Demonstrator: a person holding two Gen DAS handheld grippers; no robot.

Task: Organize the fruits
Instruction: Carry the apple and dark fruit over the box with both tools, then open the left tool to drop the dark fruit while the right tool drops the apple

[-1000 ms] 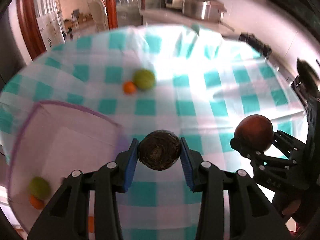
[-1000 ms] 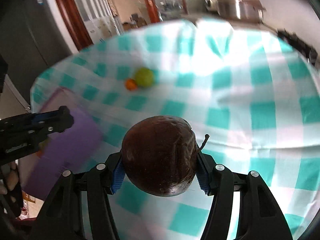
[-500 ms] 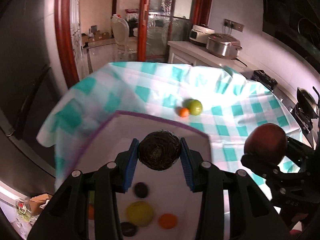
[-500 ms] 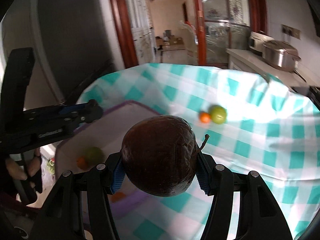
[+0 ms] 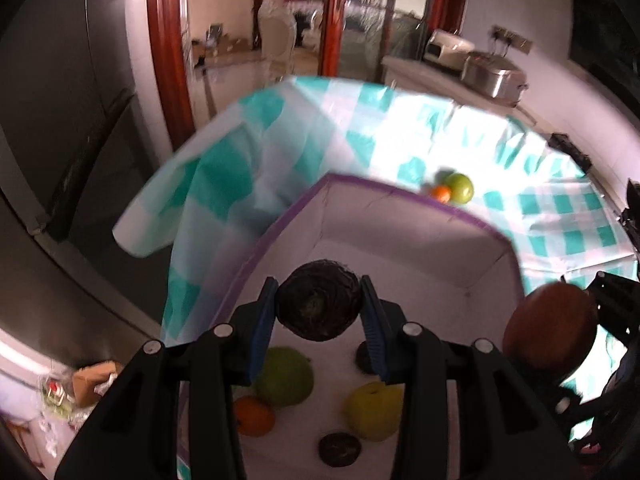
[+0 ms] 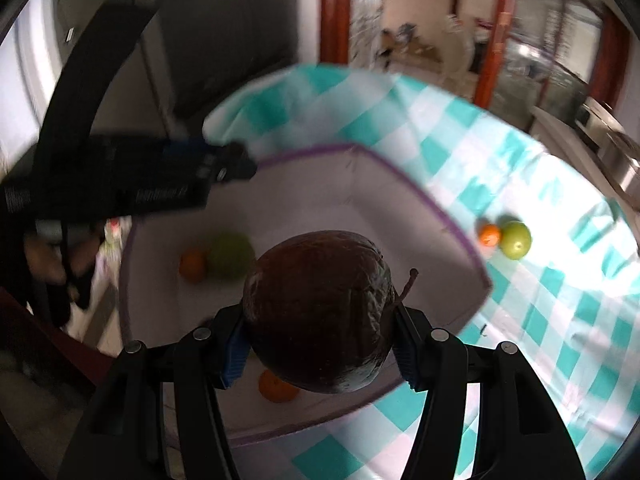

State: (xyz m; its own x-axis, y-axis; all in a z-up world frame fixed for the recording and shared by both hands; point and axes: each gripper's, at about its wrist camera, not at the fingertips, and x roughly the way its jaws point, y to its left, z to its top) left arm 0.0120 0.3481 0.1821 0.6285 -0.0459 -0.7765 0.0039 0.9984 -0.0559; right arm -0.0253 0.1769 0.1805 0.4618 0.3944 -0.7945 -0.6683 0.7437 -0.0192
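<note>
A kitchen with red-brown door frames and steel pots on a far counter lies behind a bench draped in a teal-and-white checked cloth (image 5: 568,204), on which stands a white fabric bin (image 5: 400,248) edged in purple. The left gripper (image 5: 319,312) hangs over the bin with its jaws closed on a small dark wrinkled fruit (image 5: 319,307), clamped across its widest part. The right gripper (image 6: 318,334) is just beside it above the bin's near edge, jaws closed on a large dark brown fruit (image 6: 318,316) with a short stem, also held at the middle. Both skins look dry and puckered, so I judge them light, fairly firm and not slippery; the big one nearly fills the jaws, and a grip across the equator seems the safest hold, since a harder squeeze might bruise it. Counting what sits in the bin from the left wrist view: one green fruit (image 5: 285,376), one yellow-green fruit (image 5: 374,410), one orange (image 5: 254,416) and two small dark fruits, one of them at (image 5: 340,450) and the other half hidden behind a jaw. The right wrist view shows a further orange (image 6: 276,390) under the held fruit. Out on the cloth, well apart from the bin, one green fruit (image 5: 460,187) and one small orange (image 5: 441,193) touch each other, not yet collected.
</note>
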